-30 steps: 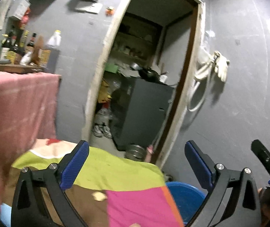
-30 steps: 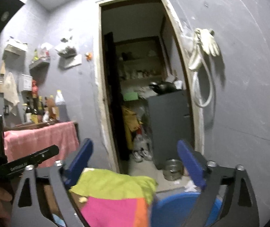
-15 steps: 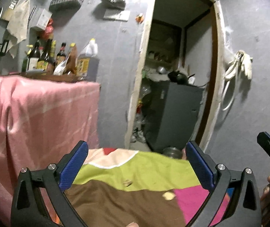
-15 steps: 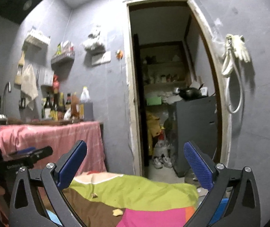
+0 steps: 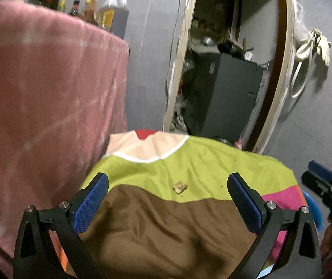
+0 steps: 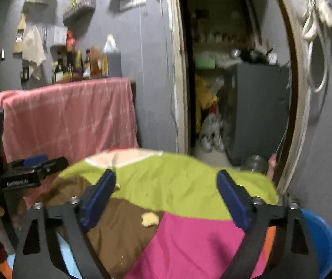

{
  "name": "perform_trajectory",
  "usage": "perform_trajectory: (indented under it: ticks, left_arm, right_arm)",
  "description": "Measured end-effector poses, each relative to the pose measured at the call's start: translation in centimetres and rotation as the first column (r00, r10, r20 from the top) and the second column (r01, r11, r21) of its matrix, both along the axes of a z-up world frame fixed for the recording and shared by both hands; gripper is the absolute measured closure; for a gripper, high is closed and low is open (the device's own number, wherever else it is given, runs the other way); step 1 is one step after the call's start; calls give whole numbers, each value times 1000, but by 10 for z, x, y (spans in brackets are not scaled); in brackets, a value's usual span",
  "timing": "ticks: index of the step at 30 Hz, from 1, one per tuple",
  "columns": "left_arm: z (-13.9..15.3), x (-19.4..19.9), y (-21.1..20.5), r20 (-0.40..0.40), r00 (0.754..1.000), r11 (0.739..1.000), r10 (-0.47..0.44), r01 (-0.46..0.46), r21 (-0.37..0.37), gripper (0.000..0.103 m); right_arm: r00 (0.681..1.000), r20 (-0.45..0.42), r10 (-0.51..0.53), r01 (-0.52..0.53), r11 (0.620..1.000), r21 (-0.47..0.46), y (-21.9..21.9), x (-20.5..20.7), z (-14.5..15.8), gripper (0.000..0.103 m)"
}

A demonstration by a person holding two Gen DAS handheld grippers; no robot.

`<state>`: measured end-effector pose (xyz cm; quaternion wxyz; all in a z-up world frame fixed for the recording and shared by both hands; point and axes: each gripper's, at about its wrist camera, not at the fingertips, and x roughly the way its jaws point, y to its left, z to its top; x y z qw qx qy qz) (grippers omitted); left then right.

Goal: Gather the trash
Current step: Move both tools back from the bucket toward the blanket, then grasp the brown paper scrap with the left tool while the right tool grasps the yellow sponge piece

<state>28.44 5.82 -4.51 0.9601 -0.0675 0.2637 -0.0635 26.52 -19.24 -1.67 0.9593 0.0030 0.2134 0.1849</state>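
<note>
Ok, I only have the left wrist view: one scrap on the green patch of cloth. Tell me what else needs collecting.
Observer: The right wrist view shows a second scrap, on the seam between the brown and pink patches of the cloth.
Operator: Give me the right gripper's state.
Observer: The right gripper is closing with nothing between its pads; that scrap lies on the cloth, untouched.

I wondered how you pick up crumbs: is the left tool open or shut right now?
Open. The left gripper has its blue fingers wide apart, nothing between them; a scrap lies ahead on the cloth.
</note>
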Motion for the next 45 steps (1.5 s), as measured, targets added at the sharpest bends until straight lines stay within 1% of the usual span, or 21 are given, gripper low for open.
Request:
perform_trajectory:
  ticks: [1, 3, 5, 7, 8, 9, 11, 14, 16, 17, 20, 23, 24, 27, 31, 34, 37, 42, 45]
  left_arm:
    - [-1, 4, 0, -14, 1000, 1000, -7, 7, -3, 5]
    - [-6, 14, -1, -49, 998, 999, -32, 31, -5, 13]
    - [-11, 23, -4, -82, 995, 998, -54, 55, 9, 18]
    - [-16, 30, -8, -106, 992, 997, -68, 70, 20, 20]
    - [-19, 33, -9, -118, 990, 997, -75, 77, 20, 24]
    - [-22, 38, -10, -138, 987, 996, -85, 88, 16, 30]
    - [-29, 46, -10, -172, 981, 995, -93, 96, 4, 37]
    - [-35, 51, -12, -200, 975, 995, -99, 102, 3, 38]
    - [-38, 54, -15, -215, 970, 993, -114, 117, 4, 41]
    - [-40, 55, -16, -225, 967, 992, -123, 127, 6, 45]
    - [-45, 62, -21, -264, 953, 988, -149, 155, 0, 50]
    - [-51, 73, -21, -314, 935, 985, -167, 169, -24, 57]
    - [-52, 77, -21, -327, 930, 985, -170, 169, -30, 59]
    - [-52, 86, -21, -343, 923, 985, -173, 172, -33, 61]
    - [-50, 96, -24, -356, 919, 984, -169, 178, -8, 63]
    - [-51, 99, -25, -362, 919, 985, -157, 172, 8, 70]
    - [-54, 104, -24, -365, 918, 985, -155, 171, 10, 82]
    - [-54, 102, -24, -353, 922, 985, -158, 173, 12, 83]
    - [-50, 92, -27, -340, 926, 985, -163, 174, 3, 83]
  right_arm:
    - [999, -35, 10, -10, 1000, -9, 2, 6, -5, 24]
    - [995, -93, 25, -29, 999, -46, 7, 15, -15, 30]
    - [990, -137, 40, -50, 996, -70, 12, 21, -23, 35]
    - [979, -191, 64, -79, 994, -70, 16, 28, -32, 41]
    - [974, -216, 71, -89, 993, -74, 17, 31, -36, 46]
    - [970, -230, 76, -97, 992, -78, 19, 34, -40, 50]
    - [958, -273, 94, -119, 990, -78, 21, 38, -48, 53]
    - [939, -324, 118, -147, 987, -67, 23, 44, -57, 56]
    - [926, -353, 129, -163, 984, -68, 29, 49, -63, 56]
    - [921, -366, 132, -170, 983, -72, 30, 51, -65, 56]
    - [905, -406, 129, -181, 979, -92, 36, 58, -74, 57]
    - [883, -452, 128, -189, 977, -94, 38, 66, -80, 60]
    - [879, -459, 129, -191, 977, -90, 37, 68, -80, 61]
    - [867, -480, 133, -199, 976, -88, 37, 75, -82, 66]
    - [864, -484, 139, -212, 972, -100, 40, 77, -83, 68]
    - [861, -488, 145, -217, 972, -93, 40, 77, -82, 74]
    - [861, -486, 149, -216, 973, -85, 40, 77, -82, 76]
    - [867, -476, 147, -212, 974, -85, 41, 76, -81, 77]
    - [875, -463, 140, -203, 975, -90, 40, 75, -79, 77]
